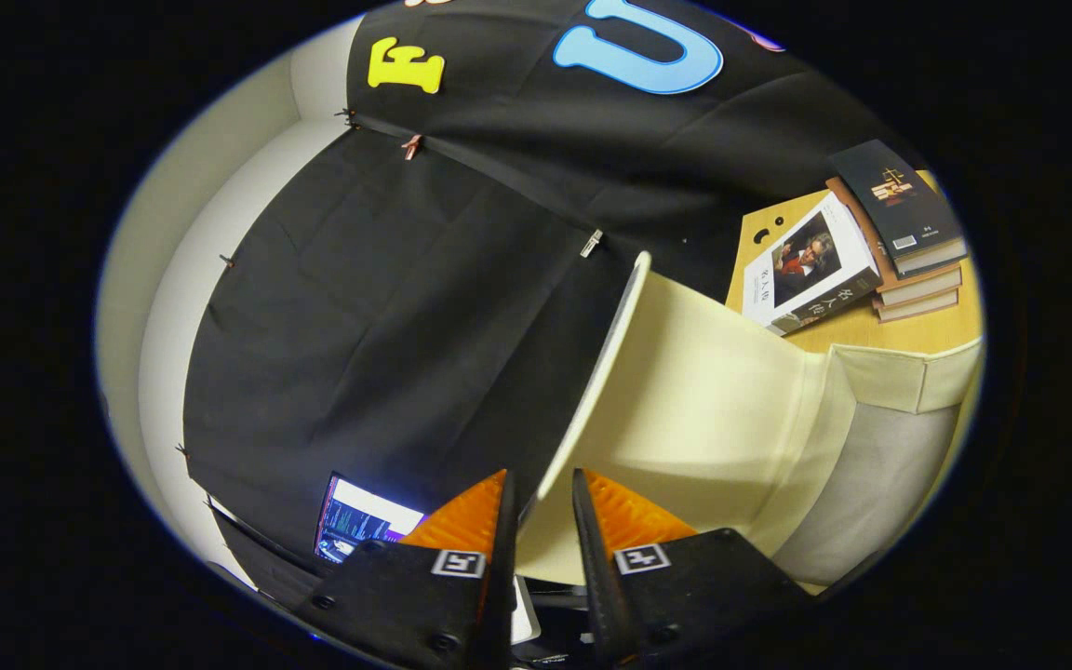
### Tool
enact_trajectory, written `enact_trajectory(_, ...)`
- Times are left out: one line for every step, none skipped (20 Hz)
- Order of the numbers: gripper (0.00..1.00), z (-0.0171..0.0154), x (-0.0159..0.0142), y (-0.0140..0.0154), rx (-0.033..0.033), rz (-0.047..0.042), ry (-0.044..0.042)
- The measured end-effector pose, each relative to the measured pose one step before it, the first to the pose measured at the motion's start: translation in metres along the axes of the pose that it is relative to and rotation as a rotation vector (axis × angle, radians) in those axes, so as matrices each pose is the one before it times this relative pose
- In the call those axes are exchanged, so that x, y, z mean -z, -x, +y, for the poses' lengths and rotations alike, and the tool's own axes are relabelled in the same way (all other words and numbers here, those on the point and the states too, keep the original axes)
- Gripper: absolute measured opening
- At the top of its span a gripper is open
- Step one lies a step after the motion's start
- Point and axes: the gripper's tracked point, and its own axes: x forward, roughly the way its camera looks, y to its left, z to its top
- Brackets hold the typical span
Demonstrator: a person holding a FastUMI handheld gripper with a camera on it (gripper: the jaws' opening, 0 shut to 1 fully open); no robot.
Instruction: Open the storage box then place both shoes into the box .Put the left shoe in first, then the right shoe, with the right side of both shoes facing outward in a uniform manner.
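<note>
Gripper view: rolled hard to one side, so the wooden table (880, 330) stands at the far right and the black cloth wall (387, 307) fills the left and middle.
Gripper: the gripper (541, 507) has its two fingers drawn close together, with the thin edge of the lid between them; both fingers appear to press on it, one on each face.
Lid: the cream lid (685, 391) of the storage box is swung up and open, its pale inner face turned toward the right, its rim running from between the fingers up toward the far wall.
Storage box: the storage box (880, 465) lies just right of the fingers, joined to the lid along a cream hinge band, with a grey fabric side below a cream top rim.
Box contents: the inside cannot be seen from this angle, so what it holds cannot be told.
Books: a stack of books (908, 242) rests on the table beyond the box; a white-covered book (810, 270) leans beside it, nearer the lid, and a dark one lies on top.
Screen: a lit screen (359, 521) shows just left of the fingers, low against the cloth.
Room wall: a pale wall (173, 279) curves past the cloth at far left.
</note>
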Motion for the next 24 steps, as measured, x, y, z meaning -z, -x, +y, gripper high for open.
enact_trajectory(0.59,-0.00232,0.00174,-0.00324,0.01025,0.00859,-0.00119)
enact_trajectory(0.71,-0.0048,0.0008,-0.00242,0.014,0.00255,0.00285)
enact_trajectory(0.83,-0.00294,0.00011,-0.00069,0.01026,-0.00032,0.00401)
enact_trajectory(0.88,-0.00321,-0.00093,-0.00024,0.00905,-0.00458,0.0038)
enact_trajectory(0.88,-0.00097,-0.00078,-0.00017,0.00455,-0.00482,0.00162)
enact_trajectory(0.89,-0.00146,-0.00158,-0.00024,0.00306,-0.0063,0.00047)
enact_trajectory(0.9,-0.00157,-0.002,0.00125,0.00482,-0.00584,0.00112)
enact_trajectory(0.9,-0.00057,-0.00146,0.00165,0.00333,-0.00597,0.00395)
enact_trajectory(0.9,-0.00168,-0.00151,0.0034,0.00787,-0.00634,0.00877)
enact_trajectory(0.9,-0.00381,-0.00077,0.00353,0.01299,-0.00468,0.01216)
enact_trajectory(0.9,-0.00417,-0.0002,0.00452,0.01623,-0.00393,0.01469)
enact_trajectory(0.9,-0.00348,-0.00152,0.00602,0.01578,-0.00771,0.01714)
enact_trajectory(0.9,-0.00247,-0.00055,0.0071,0.01367,-0.00694,0.02059)
enact_trajectory(0.9,-0.00395,0.00066,0.00796,0.01832,-0.00109,0.02013)
enact_trajectory(0.9,-0.00378,0.00108,0.01009,0.01749,0.00286,0.01636)
enact_trajectory(0.93,-0.0051,-0.0002,0.01067,0.01608,-0.00305,0.01668)
enact_trajectory(0.93,-0.00497,-0.00063,0.01034,0.01975,-0.00851,0.0164)
enact_trajectory(0.93,-0.00694,-0.00161,0.01039,0.02296,-0.01327,0.01912)
enact_trajectory(0.93,-0.00783,-0.0018,0.01286,0.03014,-0.01402,0.02433)
enact_trajectory(0.94,-0.01136,-0.00385,0.01219,0.0347,-0.01727,0.02677)
enact_trajectory(0.95,-0.01295,-0.00566,0.01255,0.03726,-0.01965,0.0276)
enact_trajectory(0.95,-0.01288,-0.00448,0.01368,0.03918,-0.02077,0.0304)
enact_trajectory(0.96,-0.01446,-0.00222,0.01203,0.0427,-0.01858,0.03159)
enact_trajectory(0.96,-0.0167,-0.0024,0.01271,0.04351,-0.01701,0.02894)
